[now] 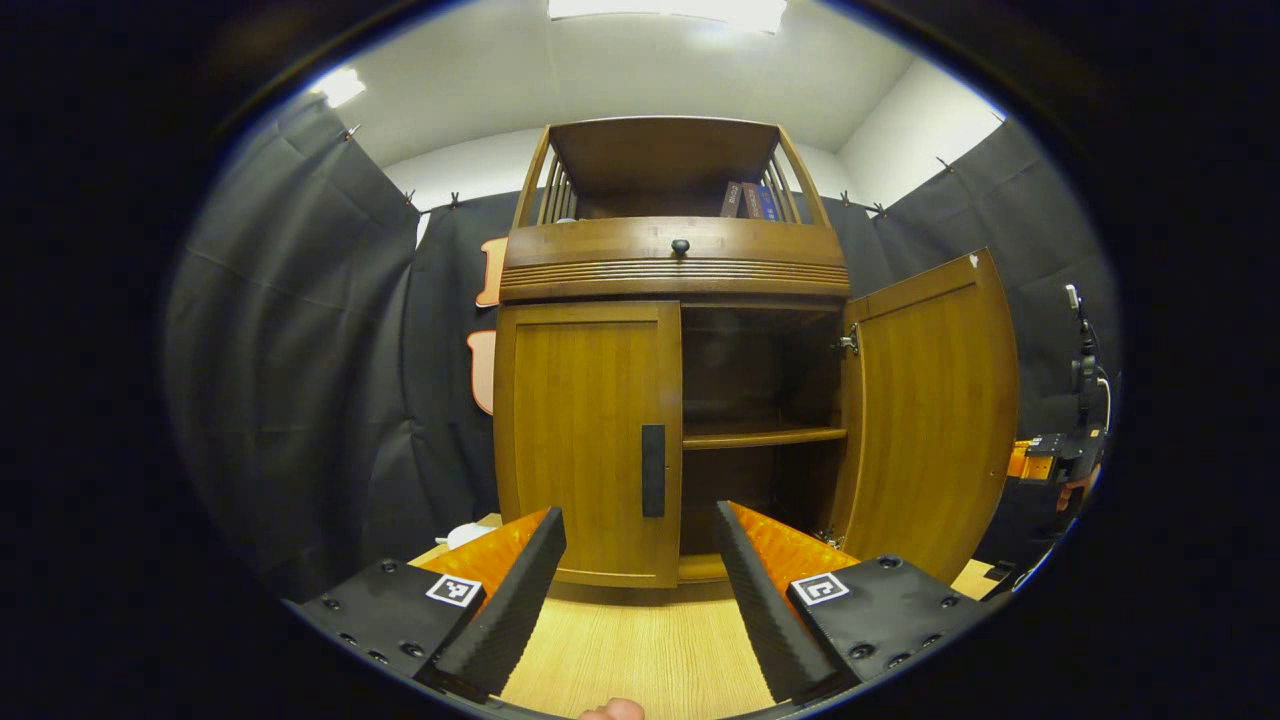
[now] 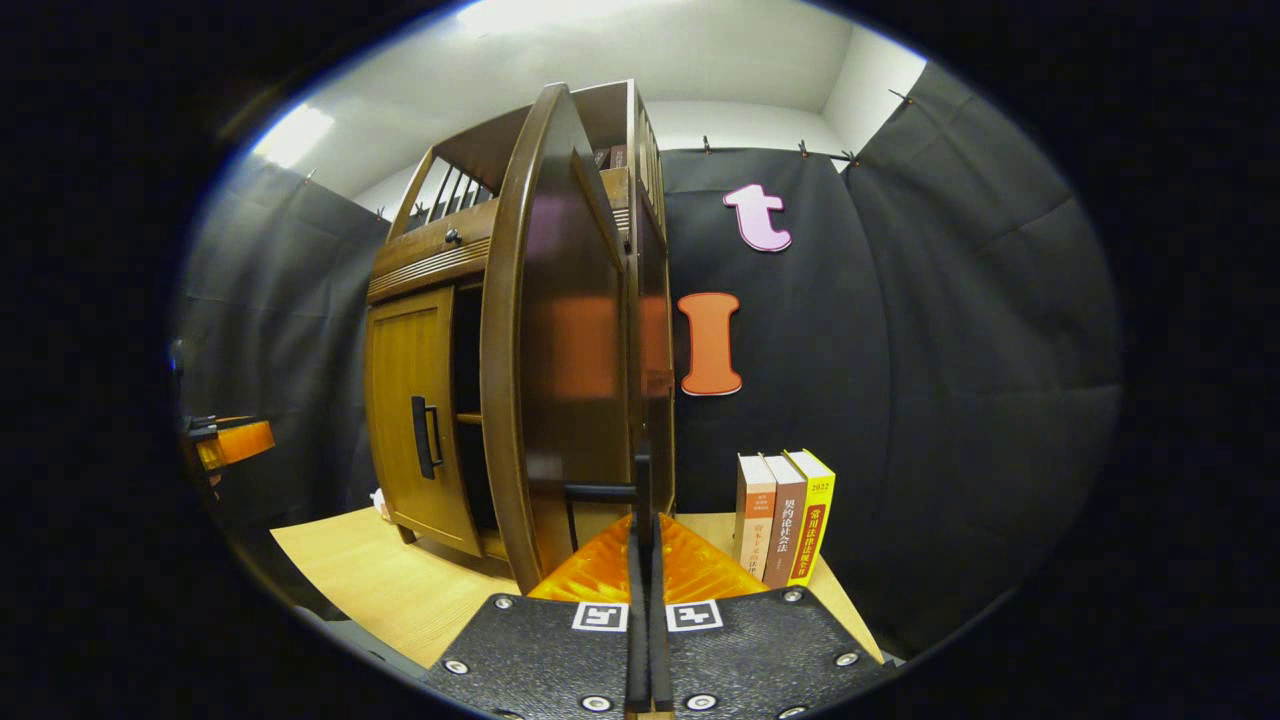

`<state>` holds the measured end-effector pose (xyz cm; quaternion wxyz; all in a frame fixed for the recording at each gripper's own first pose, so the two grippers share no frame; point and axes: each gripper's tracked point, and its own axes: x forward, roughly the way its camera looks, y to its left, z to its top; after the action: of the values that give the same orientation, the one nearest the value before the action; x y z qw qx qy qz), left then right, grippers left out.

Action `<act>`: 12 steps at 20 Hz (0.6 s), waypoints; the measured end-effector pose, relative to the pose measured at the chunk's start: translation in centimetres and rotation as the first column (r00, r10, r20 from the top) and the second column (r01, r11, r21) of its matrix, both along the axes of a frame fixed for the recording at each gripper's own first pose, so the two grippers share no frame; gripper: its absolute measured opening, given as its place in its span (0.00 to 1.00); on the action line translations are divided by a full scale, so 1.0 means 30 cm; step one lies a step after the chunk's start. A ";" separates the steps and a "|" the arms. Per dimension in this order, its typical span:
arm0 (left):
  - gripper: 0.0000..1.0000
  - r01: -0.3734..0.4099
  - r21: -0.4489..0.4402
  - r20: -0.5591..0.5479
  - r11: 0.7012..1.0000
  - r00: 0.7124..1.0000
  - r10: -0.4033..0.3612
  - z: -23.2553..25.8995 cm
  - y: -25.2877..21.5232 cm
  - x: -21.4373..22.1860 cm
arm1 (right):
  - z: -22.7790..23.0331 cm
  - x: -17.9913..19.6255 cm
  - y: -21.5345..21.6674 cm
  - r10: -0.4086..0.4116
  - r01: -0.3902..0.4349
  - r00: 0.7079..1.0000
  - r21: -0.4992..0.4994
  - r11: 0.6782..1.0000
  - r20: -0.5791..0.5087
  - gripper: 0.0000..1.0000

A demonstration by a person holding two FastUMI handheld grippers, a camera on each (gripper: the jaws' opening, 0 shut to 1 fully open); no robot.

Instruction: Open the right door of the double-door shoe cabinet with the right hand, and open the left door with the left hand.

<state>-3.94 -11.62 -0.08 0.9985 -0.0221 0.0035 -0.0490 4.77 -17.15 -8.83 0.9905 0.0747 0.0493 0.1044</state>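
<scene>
Items not legible or partly out of sight — books (image 1: pixel 752 199) on the cabinet's top shelf, half hidden behind slats; a white object (image 1: pixel 468 534) at the cabinet's left foot, too small to identify; the far gripper (image 1: pixel 1045 458) at the right edge, cut off, jaws indistinct; the right door's handle (image 2: pixel 640 492), screened by the right gripper's fingers (image 2: pixel 636 585).

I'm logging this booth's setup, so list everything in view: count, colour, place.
shoe cabinet: one, brown wood, on the table
right door: one, brown, swung open
left door: one, brown, shut, dark handle
drawer knob: one, dark, above the doors
inner shelf: one, brown, bare
standing books: three, beside the cabinet
table: one, light wood
left hand-held gripper: open, facing the left door
right hand-held gripper: fingers together at the right door's handle
</scene>
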 end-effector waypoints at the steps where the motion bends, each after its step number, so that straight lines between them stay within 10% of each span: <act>1: 0.94 0.001 -0.001 0.000 1.000 1.000 -0.001 0.000 -0.001 0.006 | -0.002 -0.004 -0.002 0.010 -0.010 1.000 -0.012 1.000 0.002 0.00; 12: 0.94 -0.001 -0.016 -0.013 1.000 1.000 0.000 -0.016 0.028 0.063 | -0.082 -0.151 -0.013 -0.071 0.069 0.995 -0.028 0.997 -0.066 0.10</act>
<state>-2.04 -10.77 -0.55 0.9983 -0.0304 0.0097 -0.0486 0.25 -17.55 -11.29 0.9922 0.0670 0.0811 0.0666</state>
